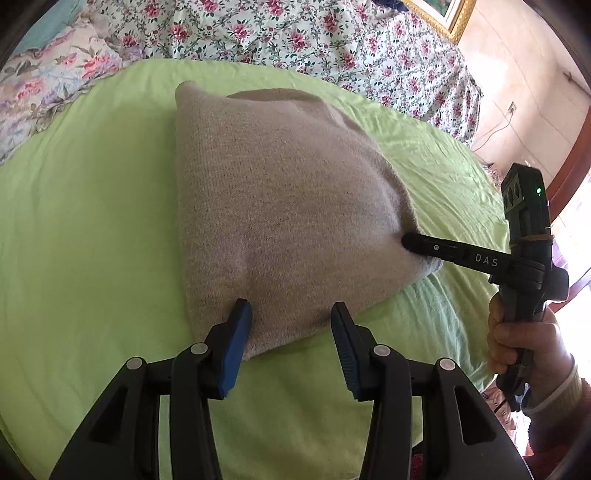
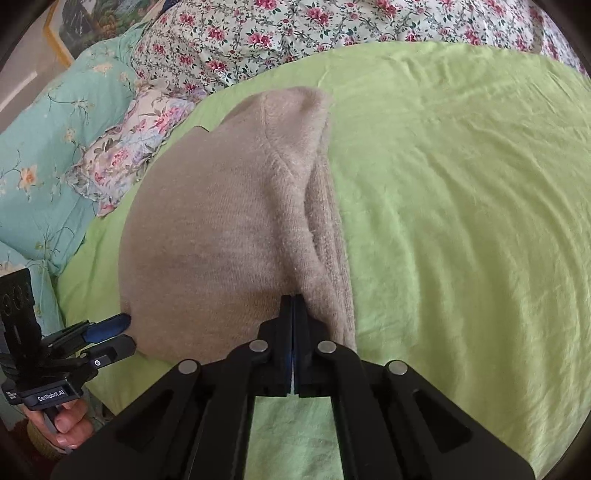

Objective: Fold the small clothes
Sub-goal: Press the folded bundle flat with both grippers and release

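**While One Fold Is Held: Beige Knit on Green Sheet**

Item: beige knitted garment, laid on the green sheet of a bed, floral bedding lying beyond its far side. It is already doubled into a compact, roughly triangular bundle, with layered edges seen along its right side in the right wrist view.

Right gripper: fingers pressed fully together at the garment's near right edge, apparently pinching fabric.

Left gripper: fingers held part open over the near edge, nothing clamped.

Status: folding judged largely done; a last tuck or flattening appears outstanding.
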